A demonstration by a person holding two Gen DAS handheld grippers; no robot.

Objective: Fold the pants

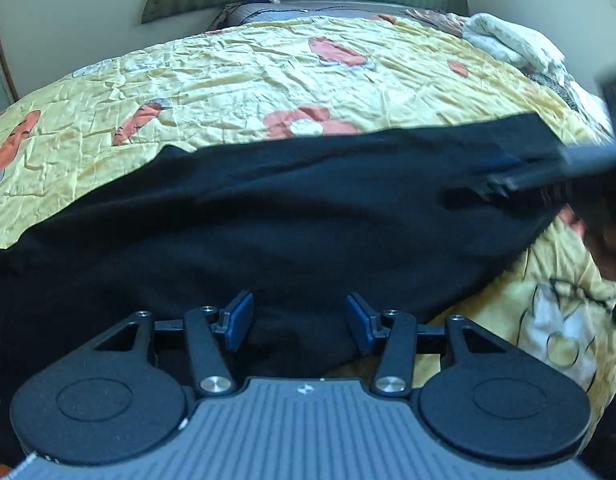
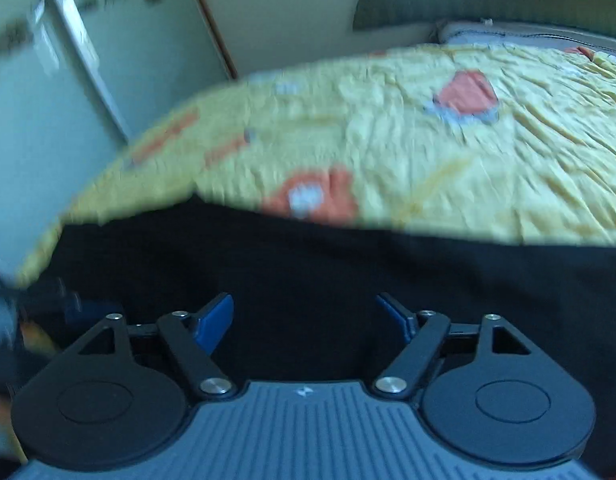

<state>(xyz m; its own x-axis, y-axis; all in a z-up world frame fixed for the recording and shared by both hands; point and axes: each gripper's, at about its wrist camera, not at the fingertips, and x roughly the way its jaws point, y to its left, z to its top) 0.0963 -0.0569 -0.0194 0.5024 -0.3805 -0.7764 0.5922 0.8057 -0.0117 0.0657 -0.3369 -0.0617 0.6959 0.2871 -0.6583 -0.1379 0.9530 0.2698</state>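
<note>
Between and ahead of both tongs, the pants (image 1: 268, 220) are spread flat on the bed (image 1: 248, 72). Left tongs (image 1: 300, 322) and right tongs (image 2: 306, 320) are released, nothing gripped. If closed here, mid-cloth may be bunched, or only the top layer lifted, and the fold skewed.

Black pants (image 1: 268, 216) lie spread flat in a wide band across the near part of the yellow flowered bedspread (image 1: 248, 64), fabric softly rumpled.
</note>
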